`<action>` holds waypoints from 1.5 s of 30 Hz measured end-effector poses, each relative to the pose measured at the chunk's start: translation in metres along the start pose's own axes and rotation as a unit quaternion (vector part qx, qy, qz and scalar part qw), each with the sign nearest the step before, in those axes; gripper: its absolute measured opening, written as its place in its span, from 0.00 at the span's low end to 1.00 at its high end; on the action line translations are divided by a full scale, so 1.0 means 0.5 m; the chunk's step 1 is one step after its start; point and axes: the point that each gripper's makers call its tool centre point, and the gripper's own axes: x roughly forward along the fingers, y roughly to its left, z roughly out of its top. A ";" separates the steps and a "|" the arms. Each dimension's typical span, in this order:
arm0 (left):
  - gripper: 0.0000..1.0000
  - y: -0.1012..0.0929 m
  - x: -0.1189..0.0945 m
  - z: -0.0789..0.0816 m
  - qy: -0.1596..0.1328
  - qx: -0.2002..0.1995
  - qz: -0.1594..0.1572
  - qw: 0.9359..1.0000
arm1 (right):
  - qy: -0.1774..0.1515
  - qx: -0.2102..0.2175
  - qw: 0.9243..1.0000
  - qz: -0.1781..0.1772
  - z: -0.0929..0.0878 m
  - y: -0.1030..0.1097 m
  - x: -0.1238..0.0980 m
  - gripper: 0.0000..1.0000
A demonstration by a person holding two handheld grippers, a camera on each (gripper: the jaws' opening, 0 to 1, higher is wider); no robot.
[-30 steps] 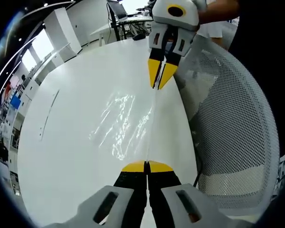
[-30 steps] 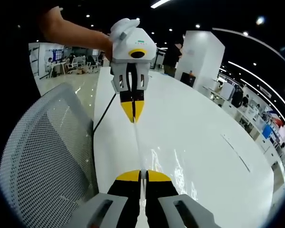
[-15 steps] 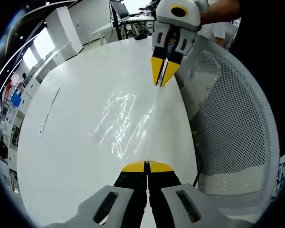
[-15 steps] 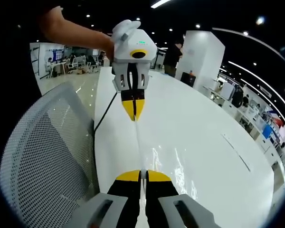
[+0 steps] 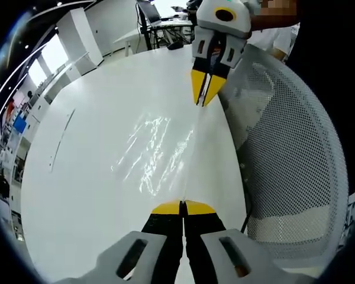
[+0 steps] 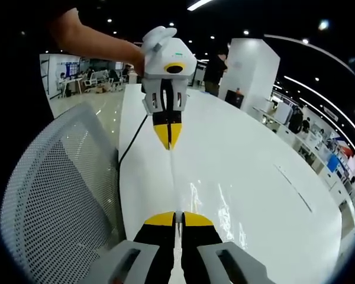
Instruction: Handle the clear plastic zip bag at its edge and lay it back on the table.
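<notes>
The large white round-edged table (image 5: 94, 177) takes up most of the left gripper view and extends to the far office area. A grey mesh-backed office chair (image 5: 296, 177) stands just beside the table's right edge in that view; the same chair appears at the left of the right gripper view. The clear plastic zip bag (image 5: 160, 157) lies over the table top near that edge, its film visible as creased, glinting highlights, with one straight edge drawn taut between the two grippers. The left gripper (image 5: 183, 205), yellow-tipped with black jaws and a grey body, is clenched on the near end of that edge at the bottom of its own view. The right gripper (image 5: 202, 102), white-bodied with yellow tips, is at the far end of the edge, its jaws pressed together on the bag. In the right gripper view the arrangement is mirrored, with the bag stretched along the table's edge. A thin dark cable (image 6: 130, 145) runs along the table's edge beside the chair.
</notes>
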 end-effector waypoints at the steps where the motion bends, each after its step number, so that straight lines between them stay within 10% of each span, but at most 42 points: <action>1: 0.00 0.000 0.000 -0.001 0.000 0.000 0.000 1.000 | 0.000 0.000 1.000 0.000 0.000 0.000 0.000 0.00; 45: 0.00 -0.027 0.014 0.023 -0.025 0.042 0.006 0.999 | 0.035 0.016 0.999 -0.001 -0.030 0.007 -0.035 0.07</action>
